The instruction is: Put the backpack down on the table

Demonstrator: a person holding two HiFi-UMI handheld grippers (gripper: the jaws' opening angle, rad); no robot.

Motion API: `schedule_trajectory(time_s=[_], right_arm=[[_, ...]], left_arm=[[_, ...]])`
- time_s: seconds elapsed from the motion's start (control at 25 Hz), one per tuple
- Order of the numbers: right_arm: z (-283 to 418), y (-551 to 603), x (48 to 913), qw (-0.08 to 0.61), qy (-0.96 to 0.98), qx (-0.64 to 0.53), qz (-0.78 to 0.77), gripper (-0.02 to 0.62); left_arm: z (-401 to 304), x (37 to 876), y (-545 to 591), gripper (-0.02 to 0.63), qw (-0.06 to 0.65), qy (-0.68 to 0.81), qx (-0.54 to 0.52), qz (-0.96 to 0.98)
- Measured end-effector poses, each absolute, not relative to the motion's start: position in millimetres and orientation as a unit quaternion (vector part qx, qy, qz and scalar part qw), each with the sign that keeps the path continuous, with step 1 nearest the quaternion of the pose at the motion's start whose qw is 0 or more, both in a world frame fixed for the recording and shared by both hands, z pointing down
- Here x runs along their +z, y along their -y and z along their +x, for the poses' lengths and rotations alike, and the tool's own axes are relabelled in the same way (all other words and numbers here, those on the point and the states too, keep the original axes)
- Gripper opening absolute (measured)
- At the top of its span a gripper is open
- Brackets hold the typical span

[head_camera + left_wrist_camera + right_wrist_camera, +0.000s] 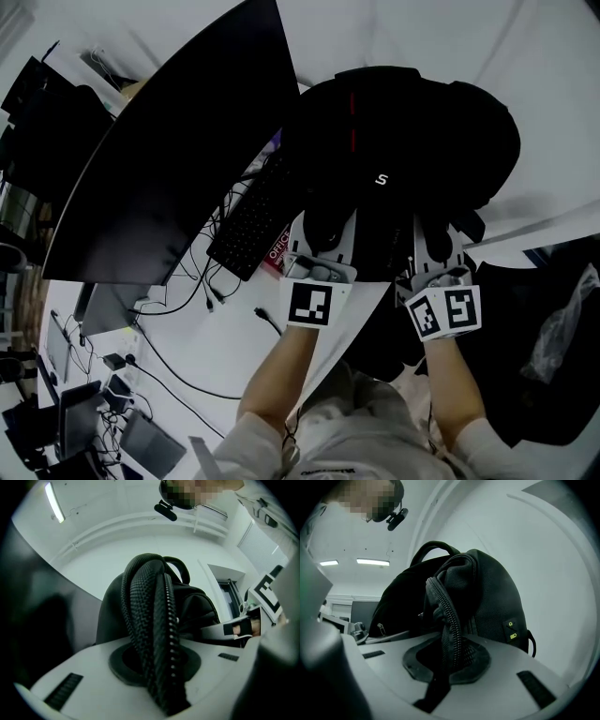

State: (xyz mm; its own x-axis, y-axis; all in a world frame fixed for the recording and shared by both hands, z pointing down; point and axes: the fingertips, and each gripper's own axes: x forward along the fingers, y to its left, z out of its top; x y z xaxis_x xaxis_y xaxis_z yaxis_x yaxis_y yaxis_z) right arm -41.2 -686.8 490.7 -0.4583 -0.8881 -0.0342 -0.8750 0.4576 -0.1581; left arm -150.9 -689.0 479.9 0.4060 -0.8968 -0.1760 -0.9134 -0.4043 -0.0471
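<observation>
Hanging ahead of both grippers, the black backpack lay out over the white table. Its bulk stretched away from the person and its near, zippered edge was bunched toward the hands. The left gripper was clamped on a fold of that zippered edge. The right gripper pinched a second fold just beside it, so the two held the bag side by side, neither one nearer. Whether the bag's base touched the tabletop could not be told. Its left side overhung the keyboard by the curved monitor, so lowering it probably called for keeping to the right.
</observation>
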Motion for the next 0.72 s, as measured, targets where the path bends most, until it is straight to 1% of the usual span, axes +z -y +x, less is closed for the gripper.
schedule_trajectory(time_s=[0.32,0.72], right_arm=[[-44,679,500,0.048,-0.844,-0.002,-0.533,0.034],[-40,645,503,0.042,-0.860,-0.001,-0.508,0.044]], left_arm=[[-153,489,684,0.052,0.064,-0.533,0.067,-0.841],[-152,491,647,0.083,0.057,-0.545,0.051,-0.835]])
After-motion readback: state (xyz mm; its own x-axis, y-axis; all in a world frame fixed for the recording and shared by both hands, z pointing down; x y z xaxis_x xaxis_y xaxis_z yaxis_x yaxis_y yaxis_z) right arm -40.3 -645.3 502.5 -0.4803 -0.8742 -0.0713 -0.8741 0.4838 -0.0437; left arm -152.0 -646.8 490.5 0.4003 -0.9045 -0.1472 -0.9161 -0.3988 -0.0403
